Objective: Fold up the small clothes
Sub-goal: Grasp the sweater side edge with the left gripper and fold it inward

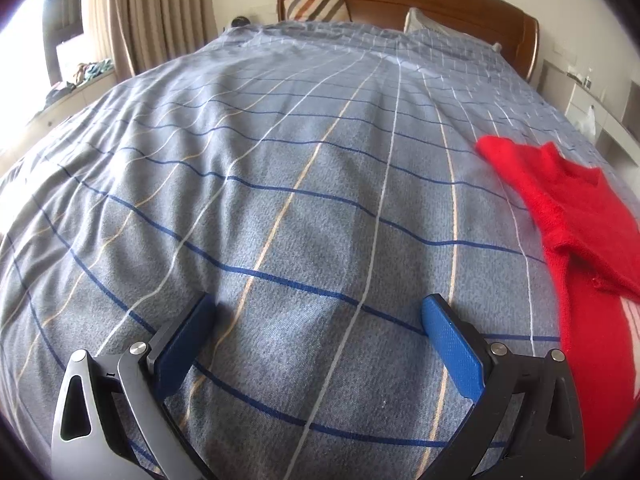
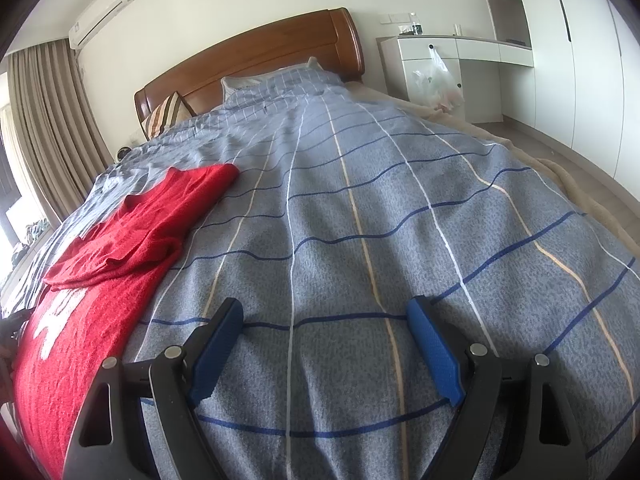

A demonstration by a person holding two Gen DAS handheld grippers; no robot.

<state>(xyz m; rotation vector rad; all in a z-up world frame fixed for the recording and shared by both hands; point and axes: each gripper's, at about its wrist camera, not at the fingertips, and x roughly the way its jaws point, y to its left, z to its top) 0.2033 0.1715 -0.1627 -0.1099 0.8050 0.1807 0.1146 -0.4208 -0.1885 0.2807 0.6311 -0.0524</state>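
Both grippers, left gripper [image 1: 316,320] and right gripper [image 2: 324,320], hover with jaws spread wide and empty over bare checked bedcover [image 1: 280,200]. Red sweater [image 2: 120,240] lies flat between them, sleeve folded across its body, well clear of the bed's edge. Headboard [image 2: 260,56], striped pillow [image 1: 316,5] and white desk [image 2: 440,52] stand far off.

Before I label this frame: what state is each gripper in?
Left gripper: open, holding nothing, over the bedspread.
Right gripper: open, holding nothing; the red garment lies to its left.
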